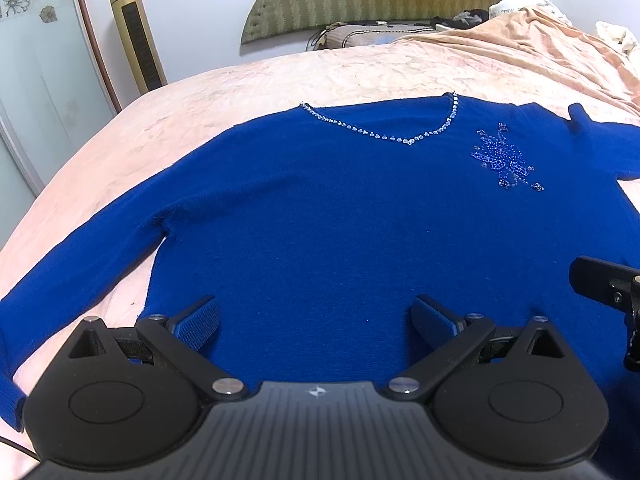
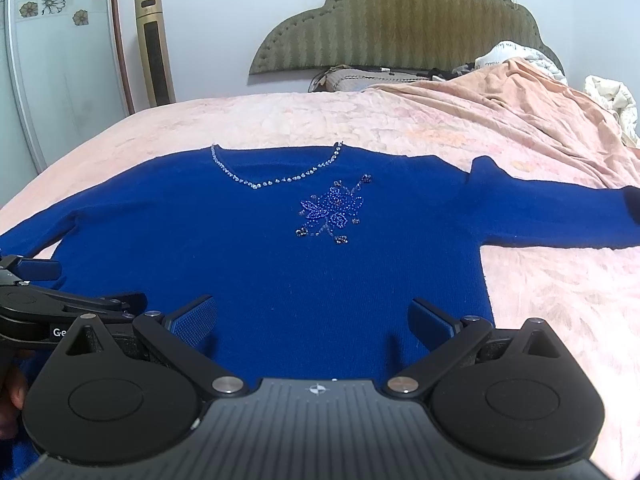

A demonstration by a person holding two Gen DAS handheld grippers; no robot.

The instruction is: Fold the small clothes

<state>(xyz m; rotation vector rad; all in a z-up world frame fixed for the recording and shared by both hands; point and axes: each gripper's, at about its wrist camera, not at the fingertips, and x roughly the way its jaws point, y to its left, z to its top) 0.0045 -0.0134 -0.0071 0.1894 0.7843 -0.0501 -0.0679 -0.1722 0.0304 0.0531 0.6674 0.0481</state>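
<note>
A royal blue sweater (image 1: 320,216) (image 2: 240,248) lies flat, front up, on the pink bed, with a beaded V neckline (image 1: 400,136) (image 2: 264,184) and a beaded flower (image 2: 332,212) on the chest. Both sleeves spread sideways. My left gripper (image 1: 316,322) hovers open over the sweater's lower left part, nothing between its fingers. My right gripper (image 2: 314,320) stands open over the lower middle of the sweater, also holding nothing. Each gripper shows at the edge of the other's view: the right one (image 1: 604,284), the left one (image 2: 48,292).
The pink bedspread (image 2: 540,300) extends around the sweater. A rumpled orange blanket (image 2: 520,104) and pillows pile at the far right near the green headboard (image 2: 400,28). A gold tower fan (image 2: 154,48) and a wardrobe door stand at the left.
</note>
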